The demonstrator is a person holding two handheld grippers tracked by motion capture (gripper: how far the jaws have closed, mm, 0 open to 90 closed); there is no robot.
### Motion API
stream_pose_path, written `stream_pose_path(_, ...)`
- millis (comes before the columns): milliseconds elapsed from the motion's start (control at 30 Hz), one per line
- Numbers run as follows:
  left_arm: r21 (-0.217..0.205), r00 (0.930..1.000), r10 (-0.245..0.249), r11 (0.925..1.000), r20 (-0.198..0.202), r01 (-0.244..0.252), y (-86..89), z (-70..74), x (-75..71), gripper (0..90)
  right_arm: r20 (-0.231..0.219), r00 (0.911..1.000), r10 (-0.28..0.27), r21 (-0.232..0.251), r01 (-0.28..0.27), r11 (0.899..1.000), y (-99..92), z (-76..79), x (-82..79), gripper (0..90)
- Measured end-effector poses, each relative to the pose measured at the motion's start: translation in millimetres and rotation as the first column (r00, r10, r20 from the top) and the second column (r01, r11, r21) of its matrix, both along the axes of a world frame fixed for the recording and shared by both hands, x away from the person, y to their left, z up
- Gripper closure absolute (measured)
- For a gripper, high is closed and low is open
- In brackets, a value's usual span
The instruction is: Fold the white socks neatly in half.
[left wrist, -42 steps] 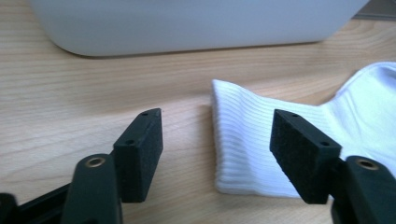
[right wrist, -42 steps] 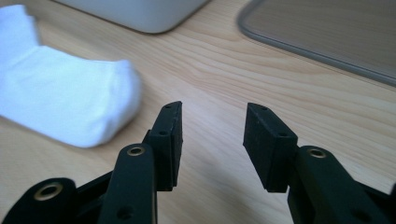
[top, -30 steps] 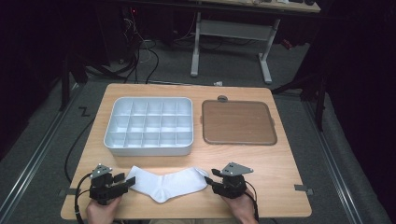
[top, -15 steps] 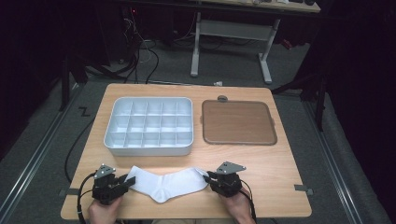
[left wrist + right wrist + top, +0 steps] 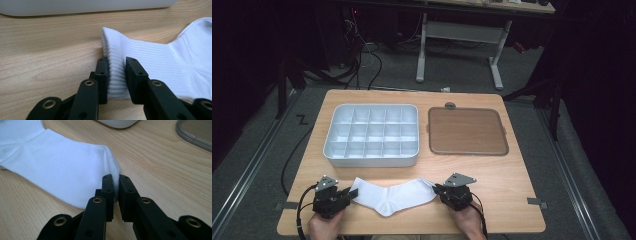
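Dark floor with cables and the legs of another desk surround a light wooden tabletop [image 5: 512,180]. On its far half stands a white tray [image 5: 372,136] divided into many small compartments, and just beside it, toward the right, lies a brown flat lid [image 5: 466,131] with a grey rim. Both are apart from the near edge, and nothing stands between them and the grippers.

Near the front edge lies a white sock [image 5: 393,195], flat on the wood, stretched from left to right with the heel bend pointing to the person. The ribbed cuff is at the left end and the toe at the right end.

The left gripper [image 5: 343,196] is clenched on the cuff: in the left gripper view its two black jaws press the ribbed edge of the sock [image 5: 150,62] between them, with only the folded cloth in the narrow gap. The right gripper [image 5: 438,191] grasps the toe end: in the right gripper view the jaws are almost together, pinching a thin fold of the sock [image 5: 62,172]. A hand holds each gripper from the bottom edge.
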State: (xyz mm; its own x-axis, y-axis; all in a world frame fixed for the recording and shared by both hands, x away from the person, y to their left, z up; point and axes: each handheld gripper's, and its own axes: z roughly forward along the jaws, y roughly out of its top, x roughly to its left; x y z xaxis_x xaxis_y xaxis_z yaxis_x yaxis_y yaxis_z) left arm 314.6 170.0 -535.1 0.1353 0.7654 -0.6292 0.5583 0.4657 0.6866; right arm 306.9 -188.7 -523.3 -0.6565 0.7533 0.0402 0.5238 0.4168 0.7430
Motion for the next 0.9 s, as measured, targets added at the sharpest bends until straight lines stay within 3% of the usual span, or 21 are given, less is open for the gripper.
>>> stream_pose_path(333, -0.011, 0.9999, -0.015, 0.9998, -0.005, 0.014, -9.3, 0.3, 4.9, 73.2, -0.002, 0.9993, -0.038, 0.011, 0.038, 0.999, -10.9, -1.2, 1.0, 84.0)
stream_pose_path(900, 0.013, 0.9984, -0.054, 0.9984, -0.014, 0.055, -35.6, 2.4, 15.7, 74.7, -0.013, 0.9949, -0.1, 0.009, 0.1, 0.995, -31.6, -1.7, 2.0, 84.3)
